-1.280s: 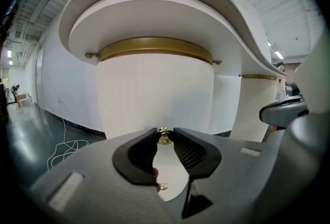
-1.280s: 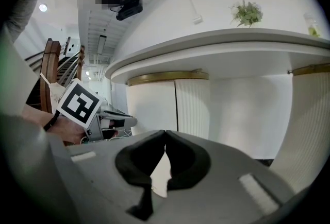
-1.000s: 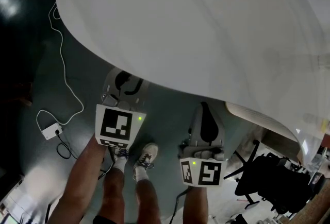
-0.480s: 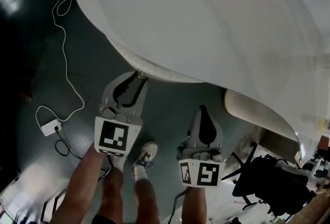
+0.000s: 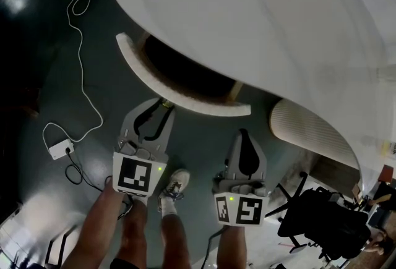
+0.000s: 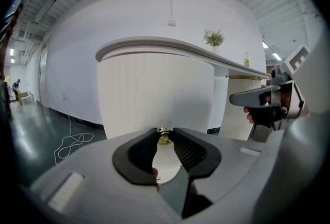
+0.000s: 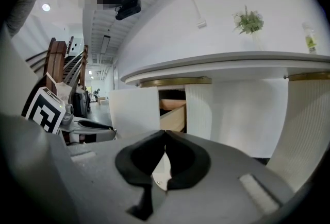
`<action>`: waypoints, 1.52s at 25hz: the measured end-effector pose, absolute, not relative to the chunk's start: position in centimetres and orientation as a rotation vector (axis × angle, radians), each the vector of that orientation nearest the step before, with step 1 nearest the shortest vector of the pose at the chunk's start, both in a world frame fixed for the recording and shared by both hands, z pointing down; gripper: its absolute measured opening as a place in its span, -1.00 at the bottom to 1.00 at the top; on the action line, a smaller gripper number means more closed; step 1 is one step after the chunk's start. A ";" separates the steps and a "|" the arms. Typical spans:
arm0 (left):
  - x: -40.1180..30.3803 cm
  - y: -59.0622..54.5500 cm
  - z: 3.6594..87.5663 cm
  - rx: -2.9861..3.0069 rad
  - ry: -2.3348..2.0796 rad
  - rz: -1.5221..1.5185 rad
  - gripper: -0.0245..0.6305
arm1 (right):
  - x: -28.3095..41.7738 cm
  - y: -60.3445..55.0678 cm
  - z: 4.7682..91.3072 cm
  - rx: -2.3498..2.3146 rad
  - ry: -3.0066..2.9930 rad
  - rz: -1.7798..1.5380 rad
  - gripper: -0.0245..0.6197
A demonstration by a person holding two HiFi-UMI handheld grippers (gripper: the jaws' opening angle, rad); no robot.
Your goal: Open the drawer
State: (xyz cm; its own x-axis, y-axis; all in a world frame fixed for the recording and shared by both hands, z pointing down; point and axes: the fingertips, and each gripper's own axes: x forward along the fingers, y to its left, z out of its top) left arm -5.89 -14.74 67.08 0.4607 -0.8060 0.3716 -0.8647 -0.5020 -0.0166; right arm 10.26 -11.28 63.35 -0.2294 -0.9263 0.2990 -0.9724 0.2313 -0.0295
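A curved white drawer (image 5: pixel 180 92) stands pulled out from under the round white counter (image 5: pixel 260 26), its dark inside showing. My left gripper (image 5: pixel 162 104) is shut on the drawer's small brass knob (image 6: pixel 164 137), which sits between the pad tips in the left gripper view, the drawer front (image 6: pixel 154 94) right behind it. My right gripper (image 5: pixel 244 133) hangs to the right of the drawer, shut with nothing in it. In the right gripper view the drawer front (image 7: pixel 135 110) and its wooden side (image 7: pixel 173 116) show beyond the closed jaws.
A ribbed white column (image 5: pixel 309 132) stands right of the drawer. A white cable (image 5: pixel 79 45) and a power adapter (image 5: pixel 60 150) lie on the dark floor at left. A black office chair (image 5: pixel 325 215) is at lower right. The person's legs and shoes (image 5: pixel 174 187) are below the grippers.
The drawer has slid out from under the counter as my left gripper drew back with the knob. The right gripper kept its shut jaws and shifted only slightly.
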 end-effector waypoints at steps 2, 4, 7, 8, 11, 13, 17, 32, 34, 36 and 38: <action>-6.2 -14.0 67.1 2.530 -1.466 0.500 -0.59 | 10.1 -10.9 63.2 1.796 -2.285 0.309 -0.91; -6.5 -13.3 67.1 2.527 -1.465 0.503 -0.59 | 9.9 -10.5 63.2 1.794 -2.285 0.311 -0.91; -6.9 -12.3 67.1 2.523 -1.462 0.508 -0.59 | 9.7 -10.0 63.1 1.790 -2.283 0.311 -0.91; -7.0 -12.0 67.2 2.522 -1.461 0.507 -0.59 | 9.7 -9.8 63.1 1.791 -2.283 0.310 -0.91; -7.3 -11.1 67.2 2.521 -1.459 0.508 -0.59 | 9.5 -9.4 63.0 1.797 -2.279 0.314 -0.91; -7.5 -10.6 67.2 2.519 -1.458 0.515 -0.59 | 9.4 -9.2 62.9 1.797 -2.278 0.316 -0.91; -8.3 -8.6 67.3 2.511 -1.457 0.520 -0.59 | 8.8 -7.7 62.8 1.796 -2.280 0.310 -0.91; -9.7 -5.6 67.8 2.477 -1.449 0.534 -0.59 | 8.6 -6.7 62.9 1.793 -2.269 0.340 -0.91; -9.8 -5.6 67.8 2.473 -1.440 0.540 -0.59 | 8.7 -6.6 62.8 1.793 -2.269 0.342 -0.91; -9.7 -5.5 67.8 2.473 -1.436 0.542 -0.59 | 8.7 -6.5 62.7 1.792 -2.270 0.342 -0.91; -9.7 -5.5 67.7 2.473 -1.435 0.547 -0.59 | 8.5 -6.5 62.6 1.787 -2.271 0.340 -0.91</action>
